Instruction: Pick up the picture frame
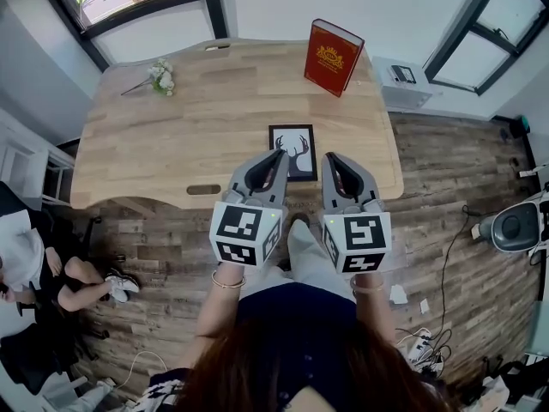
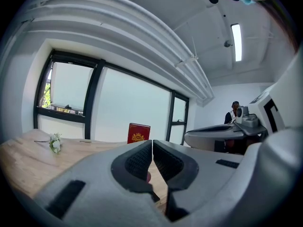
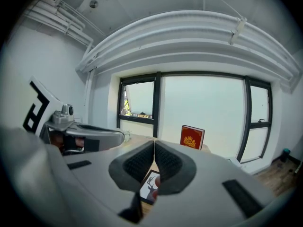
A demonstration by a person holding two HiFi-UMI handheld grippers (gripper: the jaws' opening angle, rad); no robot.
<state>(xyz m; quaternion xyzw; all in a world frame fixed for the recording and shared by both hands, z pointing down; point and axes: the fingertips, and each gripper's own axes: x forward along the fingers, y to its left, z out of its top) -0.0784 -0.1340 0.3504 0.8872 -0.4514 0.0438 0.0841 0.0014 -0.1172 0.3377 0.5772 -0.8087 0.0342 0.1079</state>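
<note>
A small black picture frame [image 1: 292, 148] with a deer print lies flat on the wooden table [image 1: 171, 136], near its front edge. My left gripper [image 1: 279, 154] hovers over the frame's left side, jaws shut and empty. Beside it my right gripper [image 1: 328, 157] hangs just right of the frame, also shut with nothing held. In the right gripper view the frame [image 3: 147, 187] shows below the closed jaws [image 3: 154, 143]. The left gripper view shows only its closed jaws [image 2: 152, 141] and the tabletop; the frame is hidden there.
A red book [image 1: 332, 57] stands upright at the table's far right. A small white flower sprig [image 1: 159, 76] lies at the far left. A white stand [image 1: 401, 81] sits beyond the right end. A person sits on the floor [image 1: 51, 273] at left; cables [image 1: 429, 342] lie at right.
</note>
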